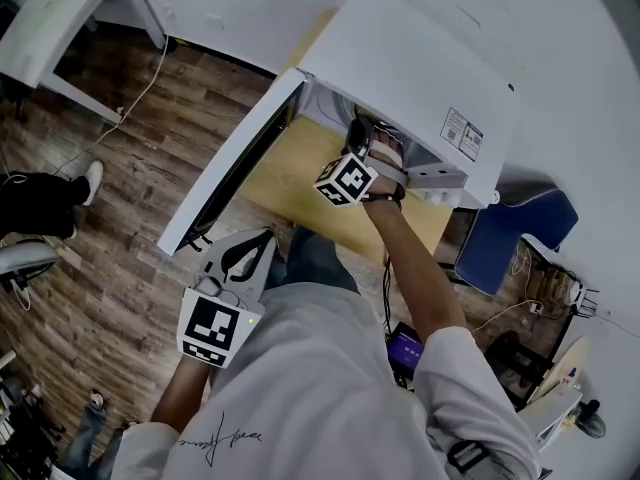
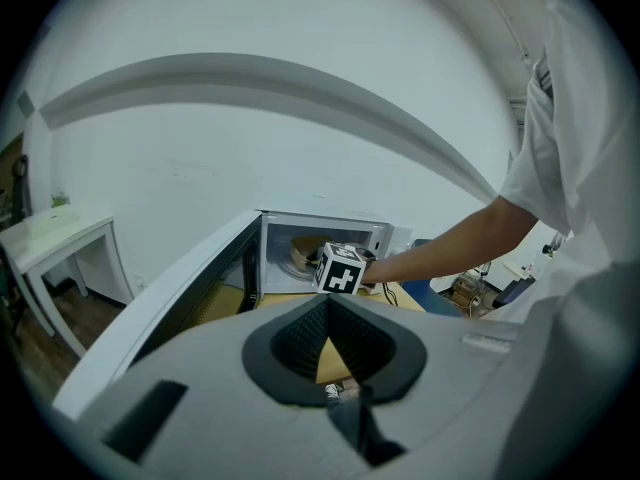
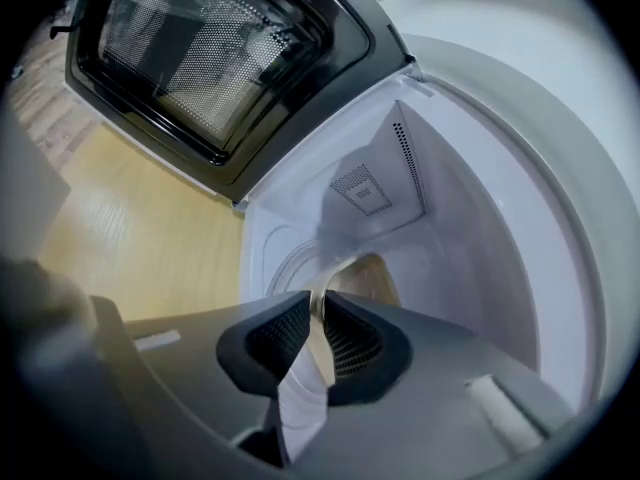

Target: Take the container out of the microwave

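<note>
Step in hand: the grasp, container not out yet. My right tool (image 3: 318, 303) is reached into the open microwave (image 1: 400, 58), jaws narrow and pinched on the thin pale rim of the container (image 3: 362, 276). The rim wall runs straight between the pads. The container sits inside the cavity on the microwave floor, tan-brown inside. I can't make out its full shape or what's in it.

My left tool (image 2: 328, 308) hangs back in front of the microwave, well apart from it. Its jaws meet at the tips, nothing between them, idle.

Next move, my guess: draw the right tool straight back out of the cavity and keep the container level. Clear the cavity's front edge and the door (image 1: 225, 163), which is swung wide to the left. A grip on one rim edge could let the container tip or slip, so go slow. The left tool could support it once it's out.

Surface: the microwave stands on a light wooden desk (image 1: 290, 168), which has bare wood in front of the cavity. Room: dark wood-plank floor (image 1: 120, 218), a plain white wall, a white table (image 1: 50, 8) off to the left. A blue seat (image 1: 520, 228) and cables sit on the right, and a bystander's shoe (image 1: 92, 180) shows at the left edge.
</note>
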Available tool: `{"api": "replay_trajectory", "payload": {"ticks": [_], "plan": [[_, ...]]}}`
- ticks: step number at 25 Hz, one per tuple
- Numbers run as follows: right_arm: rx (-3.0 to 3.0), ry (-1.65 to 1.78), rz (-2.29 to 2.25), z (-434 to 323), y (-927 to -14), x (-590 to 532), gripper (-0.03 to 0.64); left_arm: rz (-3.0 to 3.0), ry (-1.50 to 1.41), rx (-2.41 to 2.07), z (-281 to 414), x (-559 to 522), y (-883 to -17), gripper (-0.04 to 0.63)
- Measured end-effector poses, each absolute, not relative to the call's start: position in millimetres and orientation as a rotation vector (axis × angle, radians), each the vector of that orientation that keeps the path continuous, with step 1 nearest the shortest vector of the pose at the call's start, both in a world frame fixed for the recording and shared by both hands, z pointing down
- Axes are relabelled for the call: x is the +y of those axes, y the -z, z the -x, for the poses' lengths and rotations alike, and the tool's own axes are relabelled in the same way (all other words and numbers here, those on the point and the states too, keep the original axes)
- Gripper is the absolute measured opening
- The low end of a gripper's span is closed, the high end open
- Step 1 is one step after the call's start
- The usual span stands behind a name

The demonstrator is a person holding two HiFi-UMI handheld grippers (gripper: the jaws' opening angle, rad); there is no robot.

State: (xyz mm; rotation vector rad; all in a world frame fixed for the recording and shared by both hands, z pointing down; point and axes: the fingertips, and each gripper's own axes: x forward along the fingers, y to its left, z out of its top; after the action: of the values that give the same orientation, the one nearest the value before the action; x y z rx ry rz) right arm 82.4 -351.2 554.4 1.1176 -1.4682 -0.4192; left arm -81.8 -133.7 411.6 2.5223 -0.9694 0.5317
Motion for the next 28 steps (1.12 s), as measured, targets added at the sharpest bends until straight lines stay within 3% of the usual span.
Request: {"api": "replay_trajectory", "payload": {"ticks": [28], "plan": [[-1.7,0.162,-1.138,-71,-521,-284,0.058,-2.549,-0.44,-0.915,78,-126,-403,-0.006]]}}
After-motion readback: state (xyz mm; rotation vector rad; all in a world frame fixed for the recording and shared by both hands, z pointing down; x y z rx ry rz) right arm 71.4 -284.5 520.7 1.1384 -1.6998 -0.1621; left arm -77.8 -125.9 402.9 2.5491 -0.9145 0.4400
